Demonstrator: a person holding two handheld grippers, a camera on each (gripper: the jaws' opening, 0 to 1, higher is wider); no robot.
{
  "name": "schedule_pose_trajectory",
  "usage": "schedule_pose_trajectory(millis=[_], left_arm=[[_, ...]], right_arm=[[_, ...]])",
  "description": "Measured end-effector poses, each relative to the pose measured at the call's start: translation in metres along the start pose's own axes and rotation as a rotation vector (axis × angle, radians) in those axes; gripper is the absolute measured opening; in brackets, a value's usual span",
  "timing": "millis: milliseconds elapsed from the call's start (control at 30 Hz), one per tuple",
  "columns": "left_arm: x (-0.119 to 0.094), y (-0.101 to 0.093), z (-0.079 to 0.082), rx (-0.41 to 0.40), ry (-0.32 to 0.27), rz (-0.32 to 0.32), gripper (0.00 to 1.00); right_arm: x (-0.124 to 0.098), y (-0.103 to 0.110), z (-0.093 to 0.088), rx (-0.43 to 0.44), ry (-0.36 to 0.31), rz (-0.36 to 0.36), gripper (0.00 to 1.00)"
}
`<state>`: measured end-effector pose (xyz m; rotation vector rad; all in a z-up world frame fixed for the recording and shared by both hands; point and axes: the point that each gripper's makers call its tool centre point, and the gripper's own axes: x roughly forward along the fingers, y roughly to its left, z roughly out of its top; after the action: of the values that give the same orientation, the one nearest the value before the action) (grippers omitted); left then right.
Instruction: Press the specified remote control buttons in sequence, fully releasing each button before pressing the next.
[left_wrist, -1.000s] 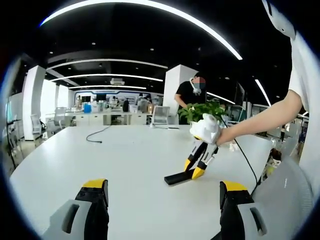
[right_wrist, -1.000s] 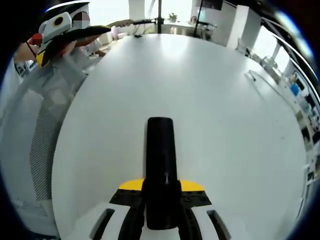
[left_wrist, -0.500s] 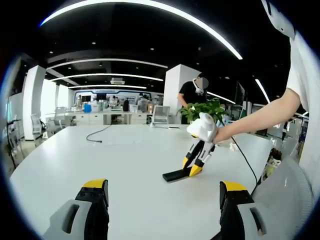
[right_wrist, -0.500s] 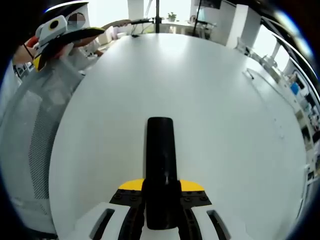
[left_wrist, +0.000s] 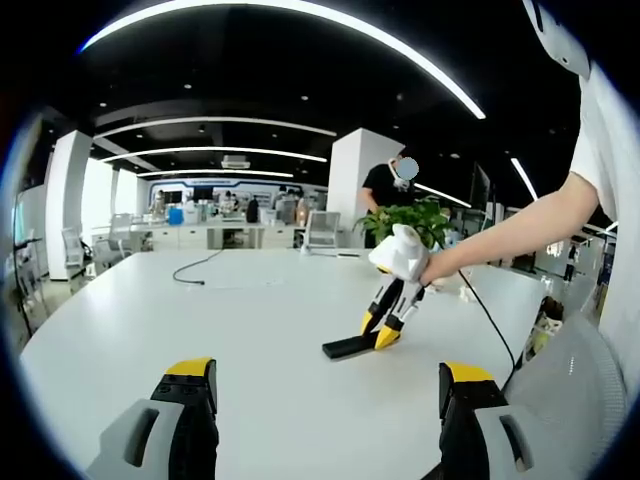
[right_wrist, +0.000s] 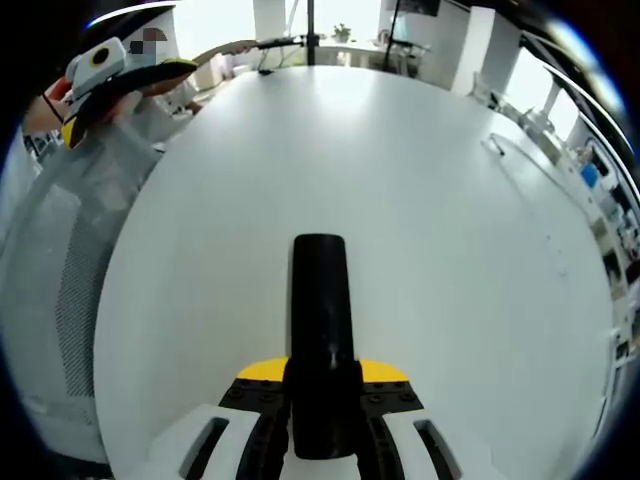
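A long black remote control (right_wrist: 321, 320) sticks out forward over the white table (right_wrist: 450, 250), and my right gripper (right_wrist: 322, 388) is shut on its near end. In the left gripper view the same remote (left_wrist: 348, 346) lies low on the table (left_wrist: 230, 330), with the right gripper (left_wrist: 388, 322) tilted down onto its right end and a person's hand and bare arm (left_wrist: 500, 240) behind it. My left gripper (left_wrist: 328, 405) hangs above the table's near edge, its jaws wide apart and nothing between them. The left gripper (right_wrist: 110, 70) also shows at the top left of the right gripper view.
A black cable (left_wrist: 195, 272) lies on the far part of the table. A potted plant (left_wrist: 405, 222) stands behind the right gripper, with a person (left_wrist: 385, 190) standing beyond it. A grey mesh chair (right_wrist: 70, 300) is at the table's edge. Desks and chairs (left_wrist: 220, 232) fill the back.
In the left gripper view the right gripper and the remote have shifted a little to the left along the table. The left gripper's jaws stay open.
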<state>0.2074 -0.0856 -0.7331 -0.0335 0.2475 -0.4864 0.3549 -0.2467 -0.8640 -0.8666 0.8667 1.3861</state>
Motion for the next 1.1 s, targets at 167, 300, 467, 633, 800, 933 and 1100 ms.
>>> schedule_pose_trajectory(millis=[167, 300, 467, 633, 800, 933, 1100], left_arm=[[0.000, 0.000, 0.000, 0.000, 0.001, 0.000, 0.95], [0.000, 0.000, 0.000, 0.000, 0.003, 0.000, 0.95], [0.000, 0.001, 0.000, 0.002, 0.004, 0.001, 0.95], [0.000, 0.000, -0.001, 0.003, 0.006, 0.001, 0.94], [-0.001, 0.001, -0.001, 0.002, 0.004, 0.005, 0.94], [0.000, 0.001, -0.002, 0.004, 0.010, 0.006, 0.94], [0.000, 0.002, -0.002, 0.002, 0.010, 0.009, 0.94]], right_arm=[[0.000, -0.002, 0.000, 0.006, 0.003, -0.002, 0.21], [0.000, -0.004, 0.001, 0.013, 0.001, -0.003, 0.21], [0.000, -0.007, 0.001, 0.024, -0.006, -0.010, 0.21], [0.000, -0.012, 0.001, 0.033, -0.020, -0.012, 0.21], [0.000, -0.013, 0.001, 0.031, -0.021, -0.011, 0.21], [0.000, -0.013, 0.001, 0.027, -0.021, -0.009, 0.21], [0.000, -0.013, 0.001, 0.027, -0.018, -0.012, 0.22]])
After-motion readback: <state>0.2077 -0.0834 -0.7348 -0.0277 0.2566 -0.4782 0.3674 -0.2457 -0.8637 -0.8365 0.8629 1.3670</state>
